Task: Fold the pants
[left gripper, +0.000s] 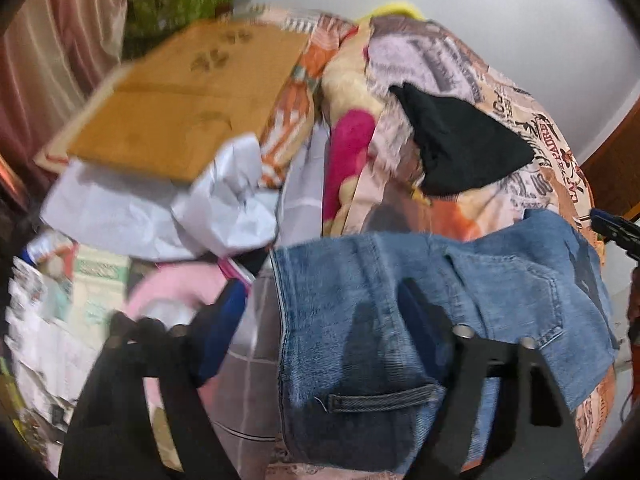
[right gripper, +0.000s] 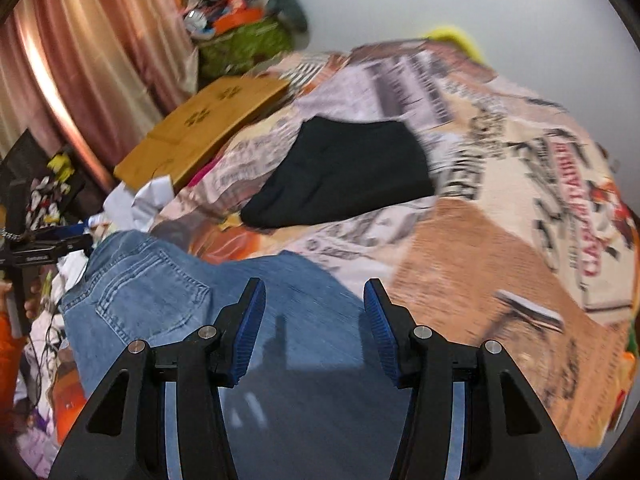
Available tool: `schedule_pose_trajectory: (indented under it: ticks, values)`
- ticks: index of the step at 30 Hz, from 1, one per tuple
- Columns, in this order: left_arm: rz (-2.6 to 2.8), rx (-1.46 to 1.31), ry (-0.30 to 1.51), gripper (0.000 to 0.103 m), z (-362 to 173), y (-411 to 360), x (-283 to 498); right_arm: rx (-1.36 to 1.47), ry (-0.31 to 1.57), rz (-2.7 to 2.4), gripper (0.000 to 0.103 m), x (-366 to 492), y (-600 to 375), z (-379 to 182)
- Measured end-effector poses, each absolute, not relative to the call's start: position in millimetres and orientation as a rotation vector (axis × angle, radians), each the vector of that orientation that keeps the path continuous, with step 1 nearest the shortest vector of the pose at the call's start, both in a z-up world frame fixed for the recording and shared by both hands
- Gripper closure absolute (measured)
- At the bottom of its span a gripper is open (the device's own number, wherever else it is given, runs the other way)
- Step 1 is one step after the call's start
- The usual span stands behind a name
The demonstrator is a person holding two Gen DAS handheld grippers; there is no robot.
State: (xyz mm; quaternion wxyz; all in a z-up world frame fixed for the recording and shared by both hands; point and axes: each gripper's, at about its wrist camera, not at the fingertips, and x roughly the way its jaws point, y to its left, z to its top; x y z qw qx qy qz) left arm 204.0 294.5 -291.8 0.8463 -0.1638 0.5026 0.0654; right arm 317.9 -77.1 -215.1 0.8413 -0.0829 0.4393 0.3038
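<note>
Left wrist view: left gripper (left gripper: 320, 320) jaws apart, straddling the edge of faded blue denim pants (left gripper: 360, 320) lying on a printed patchwork bedspread (left gripper: 460, 60).

Right wrist view: right gripper (right gripper: 316, 328) jaws apart above the pants (right gripper: 160, 292), gripping nothing; folded black cloth (right gripper: 344, 172) beyond.

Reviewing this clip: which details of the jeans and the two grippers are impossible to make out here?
- Left wrist view: whether the left gripper pinches the jeans; denim covers one finger.
- Right wrist view: the jeans' legs, cut off by the bottom edge and the right gripper.
- Both views: print on the bedspread, motion-blurred.
</note>
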Motion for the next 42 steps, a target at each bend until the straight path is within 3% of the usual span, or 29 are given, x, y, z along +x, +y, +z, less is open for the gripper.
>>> schedule_pose_trajectory:
  ticks: [4,8,11,13,14,16,18,21,32,35,37,40,42]
  values:
    - [0.088,-0.421,1.112,0.048,-319.8,297.8,209.6,-0.195,0.994,0.669,0.056,335.6,-54.7,-233.4]
    - [0.033,-0.497,1.089,0.05,-325.4,303.2,204.8,-0.183,1.07,0.683,0.056,353.7,-43.7,-252.9]
    - [-0.013,-0.542,1.091,0.065,-328.2,303.7,203.4,-0.188,1.103,0.699,0.056,358.7,-38.6,-263.8]
    - [-0.02,-0.524,1.086,0.077,-326.0,298.9,202.6,-0.196,1.087,0.706,0.064,357.1,-36.9,-266.5]
    - [-0.02,-0.504,1.082,0.08,-323.8,295.2,202.1,-0.212,1.074,0.705,0.075,355.0,-35.7,-266.7]
    - [-0.01,-0.454,1.07,0.094,-317.7,287.5,201.2,-0.249,1.057,0.681,0.081,353.5,-34.4,-267.2]
    - [0.02,-0.398,1.064,0.099,-312.8,282.9,199.6,-0.279,1.033,0.664,0.091,349.4,-34.5,-267.7]
    - [0.084,-0.308,1.062,0.1,-307.9,279.9,195.3,-0.293,1.015,0.659,0.093,349.4,-36.8,-268.0]
    - [0.218,-0.16,1.119,0.097,-303.3,285.4,185.6,-0.303,1.007,0.6,0.093,343.3,-37.2,-261.1]
    - [0.21,-0.188,1.087,0.076,-286.0,281.0,176.8,-0.262,0.999,0.596,0.092,333.3,-45.5,-246.8]
    - [0.209,-0.211,1.051,0.049,-271.9,276.2,168.6,-0.242,0.981,0.602,0.092,321.9,-53.5,-232.5]
    - [0.188,-0.222,1.021,0.044,-252.7,265.1,154.9,-0.241,0.936,0.603,0.09,301.4,-64.9,-214.1]
    - [0.169,-0.245,1.023,0.04,-245.9,257.4,146.5,-0.234,0.909,0.61,0.082,287.8,-72.1,-205.2]
